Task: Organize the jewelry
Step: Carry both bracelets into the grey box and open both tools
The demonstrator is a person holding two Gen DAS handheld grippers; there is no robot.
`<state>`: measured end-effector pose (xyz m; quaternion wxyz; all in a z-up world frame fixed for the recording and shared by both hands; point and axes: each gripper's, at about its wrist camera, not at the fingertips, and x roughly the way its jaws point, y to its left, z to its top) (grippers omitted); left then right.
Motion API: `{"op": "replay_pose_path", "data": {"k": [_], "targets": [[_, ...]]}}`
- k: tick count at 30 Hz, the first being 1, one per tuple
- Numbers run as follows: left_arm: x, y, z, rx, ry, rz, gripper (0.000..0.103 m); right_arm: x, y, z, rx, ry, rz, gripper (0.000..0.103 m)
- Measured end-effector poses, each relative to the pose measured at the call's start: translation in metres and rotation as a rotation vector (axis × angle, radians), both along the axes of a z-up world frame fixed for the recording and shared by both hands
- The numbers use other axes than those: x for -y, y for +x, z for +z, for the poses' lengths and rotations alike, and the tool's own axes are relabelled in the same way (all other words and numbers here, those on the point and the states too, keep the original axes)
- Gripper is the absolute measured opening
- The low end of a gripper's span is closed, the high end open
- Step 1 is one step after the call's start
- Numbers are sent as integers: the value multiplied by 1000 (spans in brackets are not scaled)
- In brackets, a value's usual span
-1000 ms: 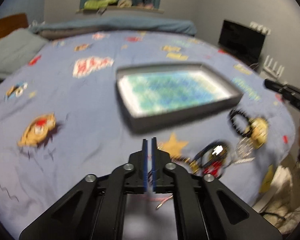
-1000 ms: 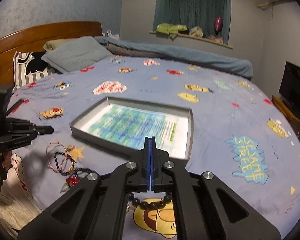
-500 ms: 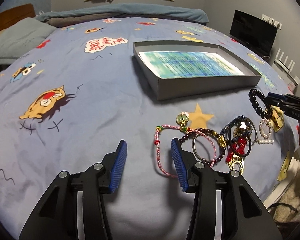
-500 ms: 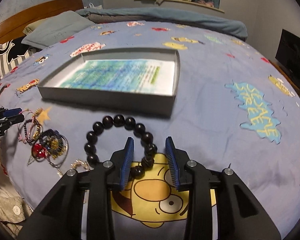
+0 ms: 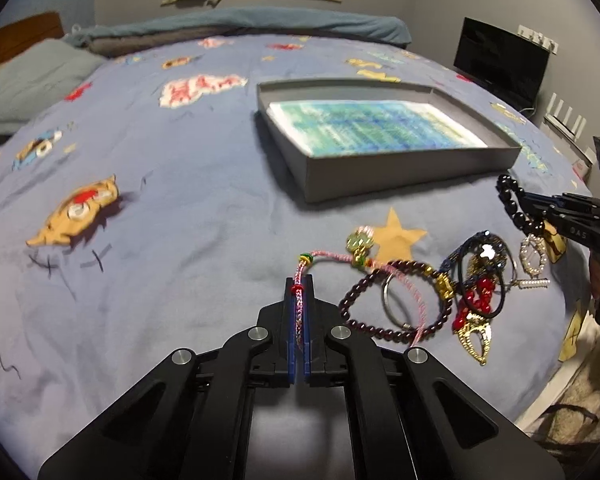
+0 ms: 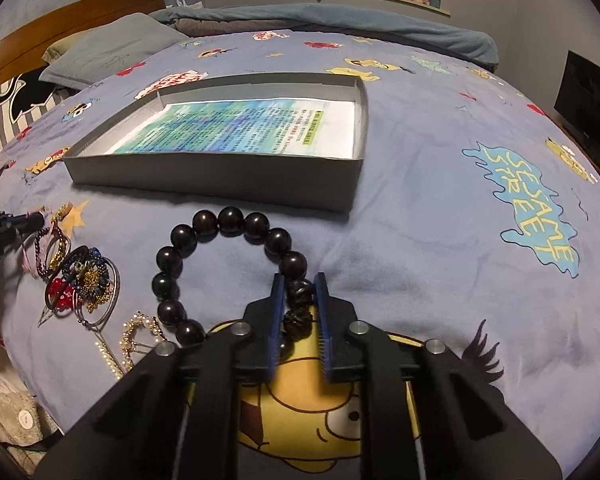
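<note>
The pink braided bracelet (image 5: 300,300) lies on the bed (image 5: 180,220), one side of its loop running between the blue pads of the left hand-held gripper (image 5: 299,292), which is clamped tight on the cord; the rest trails toward the heap. Gripping one strand rather than the whole loop should let it lift free of the tangle. The black bead bracelet (image 6: 228,220) lies as an open ring just in front of the grey box (image 6: 220,176), and the right hand-held gripper (image 6: 298,292) straddles its near side, jaws closing on two carved beads. The pads look to be touching them, though the angle leaves this slightly uncertain.

Between the two lies the remaining jewelry pile (image 5: 472,280): a dark red bead bracelet, a metal ring, red and gold pieces, a pearl piece, overlapping one another. The box, lined with a printed blue-green sheet (image 6: 240,128), sits empty just beyond, near enough to both grippers to serve as the likely destination.
</note>
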<state>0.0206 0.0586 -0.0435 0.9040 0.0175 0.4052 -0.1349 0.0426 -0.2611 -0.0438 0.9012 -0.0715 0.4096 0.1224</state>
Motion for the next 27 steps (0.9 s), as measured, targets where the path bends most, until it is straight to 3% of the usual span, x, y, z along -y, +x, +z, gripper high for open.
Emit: {"op": "replay_pose_path", "data": {"k": [5,15,20,27], "targets": [[9,-10,25,98,36,-33,3,1,-8,17,74,31,11,14],[28,-6,79,210,-4,-103,3,-9,-19,74,225,12,77,14],[42,13,101,249,12,-126,3,-18,-8,98,270,-20,98,14],[60,76,109,228,-1,-140,3,-30,36,120,282,1,108,14]]}}
